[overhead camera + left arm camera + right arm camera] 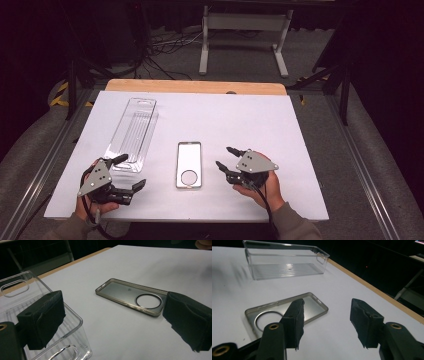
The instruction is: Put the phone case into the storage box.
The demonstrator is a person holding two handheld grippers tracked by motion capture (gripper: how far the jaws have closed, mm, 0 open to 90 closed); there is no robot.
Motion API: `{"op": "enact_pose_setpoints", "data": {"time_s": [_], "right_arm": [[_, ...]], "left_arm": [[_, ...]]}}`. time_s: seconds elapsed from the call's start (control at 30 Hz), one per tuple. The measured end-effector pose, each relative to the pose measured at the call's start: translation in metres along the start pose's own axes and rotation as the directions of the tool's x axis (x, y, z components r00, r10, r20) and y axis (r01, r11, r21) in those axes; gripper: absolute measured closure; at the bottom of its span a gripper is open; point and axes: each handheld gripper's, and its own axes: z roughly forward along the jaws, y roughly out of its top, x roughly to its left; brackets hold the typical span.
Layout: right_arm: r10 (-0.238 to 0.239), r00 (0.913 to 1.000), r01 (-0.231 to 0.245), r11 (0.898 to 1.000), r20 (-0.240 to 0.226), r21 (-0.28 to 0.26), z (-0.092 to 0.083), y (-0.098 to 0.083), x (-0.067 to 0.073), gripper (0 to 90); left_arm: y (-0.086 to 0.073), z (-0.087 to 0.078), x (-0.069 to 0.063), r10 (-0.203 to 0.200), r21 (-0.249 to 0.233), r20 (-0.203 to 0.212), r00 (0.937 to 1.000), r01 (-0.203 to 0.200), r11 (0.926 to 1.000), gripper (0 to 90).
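Observation:
A clear phone case (189,164) with a round ring in its back lies flat in the middle of the white table top. Left of it stands a long clear plastic bin (134,131) with nothing in it. My left gripper (131,171) rests near the bin's near end, open, with nothing between its pads. In the left gripper view the bin (15,287) is behind the left pad and the case (125,293) lies ahead. My right gripper (223,156) sits just right of the case, open and holding nothing. In the right gripper view the case (314,307) lies behind the left pad and the bin (284,261) is farther off.
The white sheet (240,120) covers a wooden table whose far edge (195,86) shows bare. Beyond it are a dark floor with cables (165,47) and a white table frame (245,30). Metal rails (350,165) run along both sides.

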Motion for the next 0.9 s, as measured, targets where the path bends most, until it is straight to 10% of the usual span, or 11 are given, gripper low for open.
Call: {"op": "enact_pose_setpoints", "data": {"time_s": [0.37, 0.67, 0.9], "right_arm": [[0.022, 0.9989, -0.023, 0.999, -0.042, -0.026, 0.04, 0.027, -0.004, 46.8], [0.056, 0.9973, -0.059, 0.997, -0.047, -0.051, 0.067, 0.043, -0.01, 21.6], [0.054, 0.9949, -0.055, 0.998, -0.086, -0.005, 0.09, 0.046, -0.013, 19.2]], "left_arm": [[0.0, -0.001, 0.0, -0.006, 0.003, 0.012, 0.9999, 0.006, 1.0, 5.0], [-0.001, -0.002, 0.001, -0.007, -0.004, 0.016, 0.9999, 0.007, 1.0, 4.9], [-0.001, -0.002, 0.001, -0.012, -0.01, 0.018, 0.9998, 0.012, 0.9999, 4.5]]}}
